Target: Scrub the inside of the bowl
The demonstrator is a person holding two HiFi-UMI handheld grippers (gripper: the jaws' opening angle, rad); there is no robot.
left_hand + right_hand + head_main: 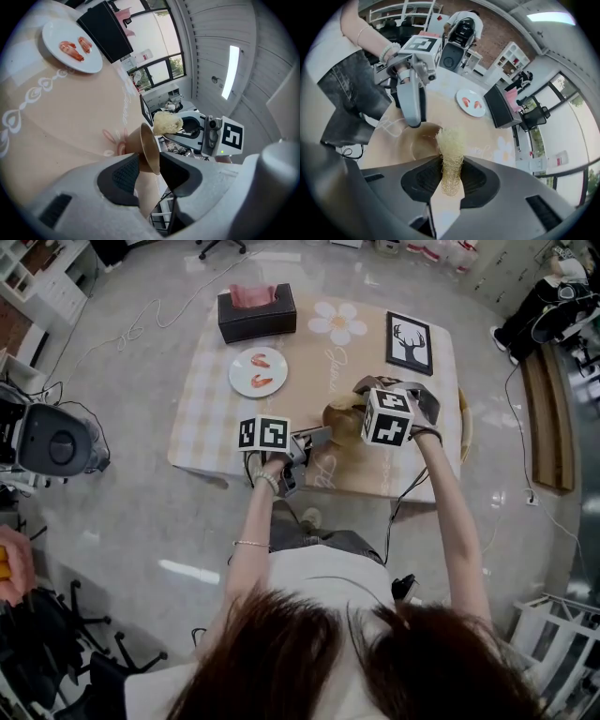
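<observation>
A small tan bowl [343,416] is held tipped above the table's near edge. My left gripper [149,169] is shut on the bowl's rim [151,149], seen edge-on in the left gripper view. My right gripper [451,174] is shut on a pale yellow loofah scrubber [451,154]. The scrubber's frayed tip points into the bowl's hollow [423,140]; in the left gripper view the scrubber [167,123] sits at the bowl's upper rim. In the head view both grippers, left [302,448] and right [367,409], flank the bowl.
A white plate with two shrimps [258,371], a black tissue box [256,313] and a framed deer picture [409,342] stand on the far part of the beige table [216,427]. Cables lie on the floor around it.
</observation>
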